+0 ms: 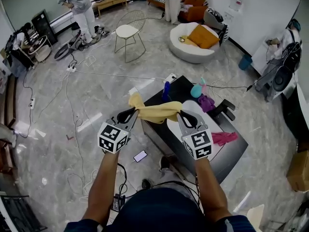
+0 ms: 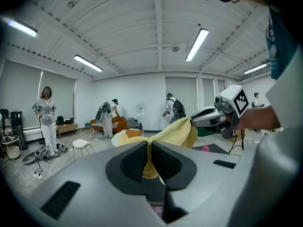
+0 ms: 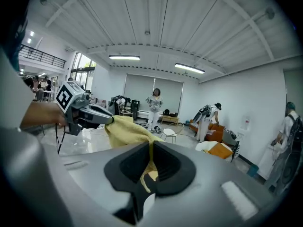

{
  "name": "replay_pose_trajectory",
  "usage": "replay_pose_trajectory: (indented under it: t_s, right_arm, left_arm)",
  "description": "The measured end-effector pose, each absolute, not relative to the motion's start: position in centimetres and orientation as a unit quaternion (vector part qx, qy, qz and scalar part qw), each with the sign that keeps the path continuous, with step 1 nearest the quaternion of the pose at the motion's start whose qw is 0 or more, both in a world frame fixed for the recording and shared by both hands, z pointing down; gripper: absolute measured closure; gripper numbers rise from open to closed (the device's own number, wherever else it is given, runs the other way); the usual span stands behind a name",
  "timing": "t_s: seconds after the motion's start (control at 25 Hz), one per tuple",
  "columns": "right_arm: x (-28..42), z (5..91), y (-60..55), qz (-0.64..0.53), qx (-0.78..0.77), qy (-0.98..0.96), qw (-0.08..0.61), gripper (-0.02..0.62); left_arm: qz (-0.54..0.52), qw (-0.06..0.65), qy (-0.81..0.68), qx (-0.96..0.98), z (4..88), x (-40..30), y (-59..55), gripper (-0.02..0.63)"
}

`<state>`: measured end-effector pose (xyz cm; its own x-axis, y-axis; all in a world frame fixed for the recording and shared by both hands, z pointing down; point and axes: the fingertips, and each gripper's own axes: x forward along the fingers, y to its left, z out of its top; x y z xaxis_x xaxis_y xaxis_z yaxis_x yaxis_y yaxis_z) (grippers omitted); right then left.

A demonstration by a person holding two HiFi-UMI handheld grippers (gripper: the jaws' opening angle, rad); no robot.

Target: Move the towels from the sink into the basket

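- Yellow towel [image 1: 157, 111] hangs stretched between the two tongs. It is lifted above the white sink [image 1: 193, 107] and touches nothing else that I can see.
- Left tongs [image 1: 129, 116] are almost closed and pinch one end of the cloth. The right tongs [image 1: 183, 116] are almost closed too and pinch the other end. In both gripper views a thin fold of cloth sits between the pads.
- Each side grips only a narrow edge. I judge it better to carry with both tongs level and not to pull them further apart, or one end may slip out.
- The middle sags a little. Lifting it high enough should stop it from dragging over the dark worktop [image 1: 227, 156] or the bottles [image 1: 166, 91] behind.
- A pink towel [image 1: 224, 138] lies on the worktop at the right, and a purple towel [image 1: 206, 102] lies just beside the sink. They can wait.
- I cannot find the basket in these views. Look for it first, then open both tongs together above it.
- Farther off, people [image 1: 79, 6] stand on the grey floor [image 1: 58, 144], so turn with care.
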<state>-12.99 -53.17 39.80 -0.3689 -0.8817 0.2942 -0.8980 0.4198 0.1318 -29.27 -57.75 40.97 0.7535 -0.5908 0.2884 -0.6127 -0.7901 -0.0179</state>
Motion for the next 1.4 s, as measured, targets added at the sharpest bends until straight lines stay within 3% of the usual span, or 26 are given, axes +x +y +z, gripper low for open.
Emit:
replay_pose_trajectory:
  t_s: [0.28,0.64,1.4]
  right_arm:
    - [-12.7,36.0,-46.7,-0.007,0.568,-0.808,0.157,0.560]
    - [-7.2,33.5,-38.8,-0.027,0.608,-0.779,0.154,0.560]
    - [14.8,33.5,-11.4,-0.005,0.699,-0.702,0.136,0.560]
  left_arm:
    - [0.114,0.009,-0.289,0.951,37.1,-29.0,-52.4,0.574]
    - [0.097,-0.016,-0.232,0.968,34.8,-22.8,-46.2,0.575]
    - [0.094,-0.036,-0.107,0.989,34.7,2.8,-23.2,0.575]
